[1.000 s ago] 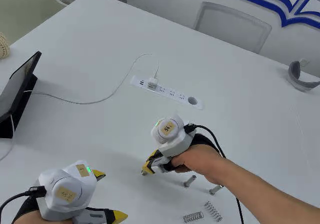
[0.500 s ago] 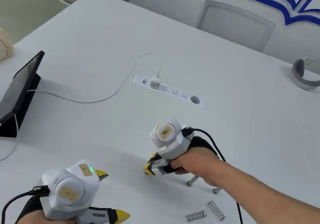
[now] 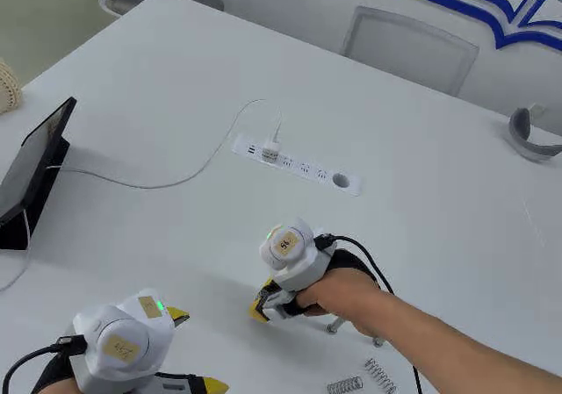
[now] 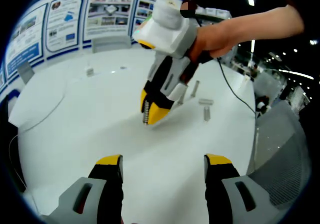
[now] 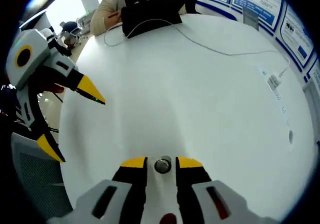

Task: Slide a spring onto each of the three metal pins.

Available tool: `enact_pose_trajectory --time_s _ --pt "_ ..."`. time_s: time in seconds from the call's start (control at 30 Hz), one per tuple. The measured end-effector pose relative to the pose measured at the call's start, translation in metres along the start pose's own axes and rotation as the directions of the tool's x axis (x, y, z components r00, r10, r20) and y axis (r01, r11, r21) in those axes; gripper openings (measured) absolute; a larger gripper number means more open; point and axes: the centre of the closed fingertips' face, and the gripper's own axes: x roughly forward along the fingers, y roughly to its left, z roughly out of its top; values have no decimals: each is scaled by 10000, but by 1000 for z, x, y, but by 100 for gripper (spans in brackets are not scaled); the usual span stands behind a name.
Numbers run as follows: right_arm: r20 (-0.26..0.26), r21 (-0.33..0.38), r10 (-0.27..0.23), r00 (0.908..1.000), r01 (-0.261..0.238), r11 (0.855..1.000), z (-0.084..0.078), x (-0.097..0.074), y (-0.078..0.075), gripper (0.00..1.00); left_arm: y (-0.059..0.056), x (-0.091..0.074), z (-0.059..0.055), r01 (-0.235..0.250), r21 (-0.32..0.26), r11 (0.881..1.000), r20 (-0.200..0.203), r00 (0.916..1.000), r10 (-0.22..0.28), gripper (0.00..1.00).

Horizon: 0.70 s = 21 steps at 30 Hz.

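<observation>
Nearest the person, the left gripper (image 4: 163, 160) is hovering over the near left part of the white table (image 3: 176, 104), its yellow-tipped jaws standing wide apart and gripping nothing. Close to the near edge, two loose springs (image 3: 344, 383) (image 3: 379, 374) are lying on their sides, silvery, coiled and near each other. Just beyond them the right gripper (image 3: 262, 308) is pointing down at the table, its jaws closing tightly on a third spring (image 4: 146, 116). In the left gripper view this one is hanging from the tips as a short ribbed grey coil. In the right gripper view it is showing end-on as a round grey disc. Beside the hand, two metal pins (image 4: 195, 88) (image 4: 206, 109) are sitting bare on the table. Farther off, a white power strip (image 3: 294, 164) is lying mid-table, a dark tablet (image 3: 31, 175) is leaning at the left edge, and a grey chair (image 3: 408, 47) is standing at the far edge.
</observation>
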Motion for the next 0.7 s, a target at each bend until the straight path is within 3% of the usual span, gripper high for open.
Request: enact_pose_trajectory --time_s 0.27,0.47,0.7 --pt "523 357 -327 9981 308 9989 -4 -26 4 32 -3 2 4 114 178 9998 -57 9999 -113 67" --pt "1201 1131 -754 9899 618 9917 -14 -49 8 42 -9 6 11 213 311 9993 -45 9998 -212 67" --pt "1651 2017 -1066 9805 723 9768 -30 -68 11 44 -16 11 13 464 525 9975 -222 9987 -453 67"
